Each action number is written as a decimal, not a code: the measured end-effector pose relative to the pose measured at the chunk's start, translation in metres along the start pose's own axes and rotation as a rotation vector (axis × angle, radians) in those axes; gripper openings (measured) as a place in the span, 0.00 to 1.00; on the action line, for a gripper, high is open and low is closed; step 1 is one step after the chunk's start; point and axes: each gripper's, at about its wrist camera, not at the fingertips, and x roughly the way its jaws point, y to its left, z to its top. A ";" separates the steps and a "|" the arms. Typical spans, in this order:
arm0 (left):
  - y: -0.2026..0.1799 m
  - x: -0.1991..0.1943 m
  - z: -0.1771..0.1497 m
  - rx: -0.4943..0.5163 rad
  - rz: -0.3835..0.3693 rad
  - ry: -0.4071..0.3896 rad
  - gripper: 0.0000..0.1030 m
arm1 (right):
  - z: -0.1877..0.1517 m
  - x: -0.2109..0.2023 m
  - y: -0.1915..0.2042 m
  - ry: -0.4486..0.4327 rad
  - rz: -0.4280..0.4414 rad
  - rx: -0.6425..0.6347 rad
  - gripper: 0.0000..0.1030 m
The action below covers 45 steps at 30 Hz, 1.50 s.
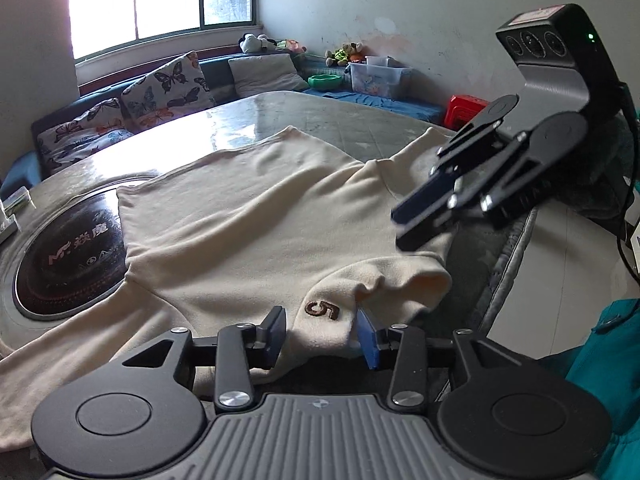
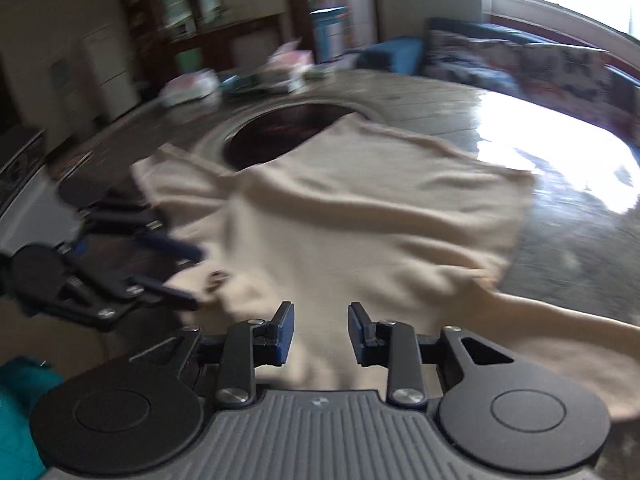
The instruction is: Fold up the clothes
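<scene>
A cream long-sleeved top [image 1: 248, 216] lies spread on a round table [image 1: 304, 116], its collar with a brown "5" [image 1: 322, 310] nearest me. My left gripper [image 1: 324, 336] is open with the collar fold between its fingers. My right gripper [image 1: 424, 216] hovers over the top's right shoulder; in its own view [image 2: 320, 332] its jaws stand open above the cloth [image 2: 360, 216]. The left gripper shows blurred at the left of the right wrist view [image 2: 176, 276].
A black induction hob [image 1: 64, 256] is set in the table, partly under the top. A sofa with butterfly cushions [image 1: 164, 88] and a plastic box [image 1: 378, 78] stand behind. A red stool [image 1: 464, 110] is at the right. Teal cloth [image 1: 608, 364] sits near right.
</scene>
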 end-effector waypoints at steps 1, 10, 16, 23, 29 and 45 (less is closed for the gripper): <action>0.000 0.001 -0.001 0.003 0.001 0.003 0.36 | -0.001 0.004 0.008 0.018 0.011 -0.026 0.29; -0.004 -0.008 -0.002 0.024 0.008 -0.030 0.14 | -0.009 0.019 0.041 0.024 -0.079 -0.188 0.27; -0.007 -0.016 -0.004 0.053 -0.014 -0.021 0.14 | -0.010 0.003 0.039 0.028 -0.066 -0.210 0.07; 0.007 -0.014 0.004 0.021 -0.063 0.002 0.20 | -0.019 -0.002 0.041 0.084 -0.021 -0.252 0.13; 0.029 -0.008 0.031 -0.040 0.005 -0.079 0.20 | -0.001 -0.019 0.024 0.035 -0.013 -0.186 0.19; 0.079 0.035 0.023 -0.254 0.115 -0.010 0.19 | -0.004 -0.006 -0.051 0.052 -0.319 0.022 0.20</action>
